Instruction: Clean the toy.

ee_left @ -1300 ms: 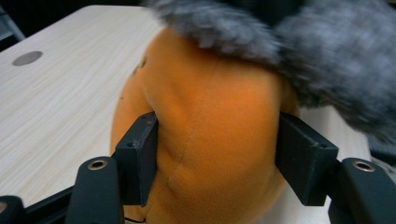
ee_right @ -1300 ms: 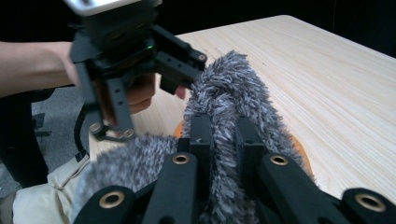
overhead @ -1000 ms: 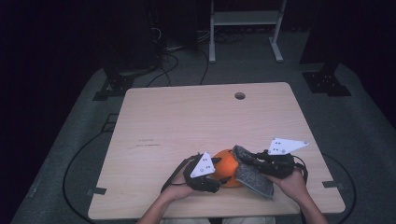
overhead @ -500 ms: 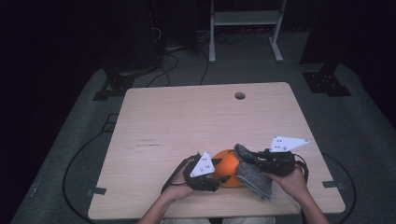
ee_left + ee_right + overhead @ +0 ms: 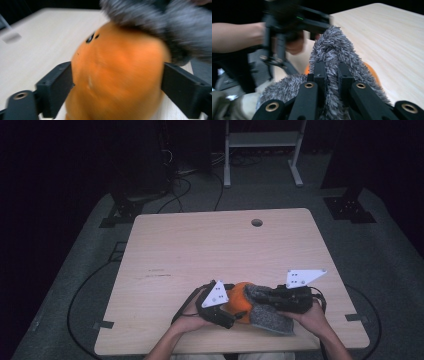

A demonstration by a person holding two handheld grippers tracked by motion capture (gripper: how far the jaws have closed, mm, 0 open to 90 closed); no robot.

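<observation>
Here, the orange plush toy (image 5: 239,301) sat at the near edge of the counter (image 5: 210,250), between your two hands, with the grey fuzzy cloth (image 5: 270,317) draped against its right side and over its top. In the left gripper view the toy (image 5: 117,75) bulged between the jaws — they had just been opening, and the left pad seemed to meet it while the right stood just clear; blur hid more. Your left gripper (image 5: 220,306) lay just left of the toy. Your right gripper (image 5: 282,299) had its jaws clamped on the cloth (image 5: 332,65) — a fold of grey pile was pinched tight between them, above the toy's orange edge.
</observation>
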